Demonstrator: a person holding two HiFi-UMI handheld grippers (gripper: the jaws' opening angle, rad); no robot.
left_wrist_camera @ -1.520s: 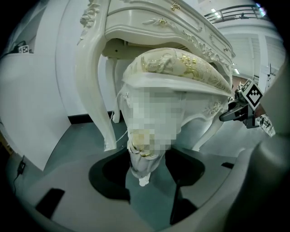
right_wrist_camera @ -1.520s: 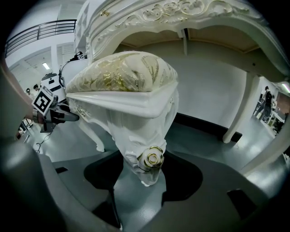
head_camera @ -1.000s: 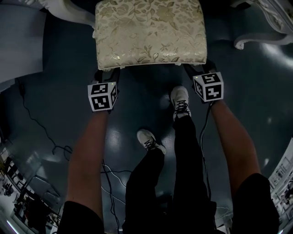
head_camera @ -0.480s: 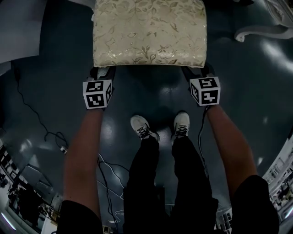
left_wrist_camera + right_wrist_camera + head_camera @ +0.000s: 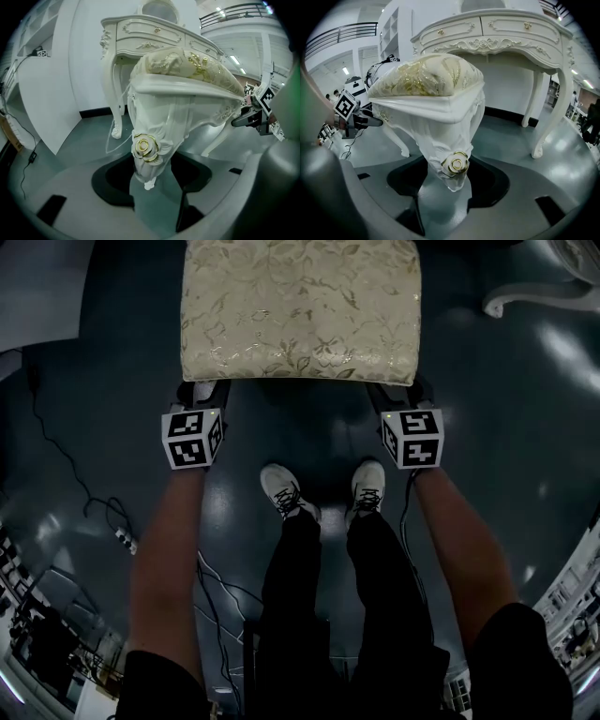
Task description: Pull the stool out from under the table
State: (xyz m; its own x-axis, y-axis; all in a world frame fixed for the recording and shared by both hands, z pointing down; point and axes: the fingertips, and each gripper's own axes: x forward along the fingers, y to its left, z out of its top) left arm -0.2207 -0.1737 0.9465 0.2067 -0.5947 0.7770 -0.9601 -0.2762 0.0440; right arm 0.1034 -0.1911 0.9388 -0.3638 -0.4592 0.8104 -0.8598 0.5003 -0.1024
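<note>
The stool's cream floral cushion (image 5: pixel 300 306) fills the top of the head view. My left gripper (image 5: pixel 202 392) holds its near left corner and my right gripper (image 5: pixel 403 390) its near right corner. In the left gripper view a white carved leg with a gold rose (image 5: pixel 146 149) sits between the jaws of the left gripper (image 5: pixel 147 176), which press against it. The right gripper (image 5: pixel 454 176) is shut the same way on the other front leg (image 5: pixel 457 164). The white dressing table (image 5: pixel 154 37) (image 5: pixel 501 33) stands behind the stool, whose seat is out in front of it.
My shoes (image 5: pixel 286 491) (image 5: pixel 368 486) stand on the dark glossy floor just behind the stool. Cables (image 5: pixel 56 446) and a power strip (image 5: pixel 122 538) lie at the left. A white panel (image 5: pixel 37 287) is at the top left and a table foot (image 5: pixel 544 296) at the top right.
Both feet have stepped back side by side and the stool has come along with the grippers. The table's feet have slid toward the top edge of the head view.
</note>
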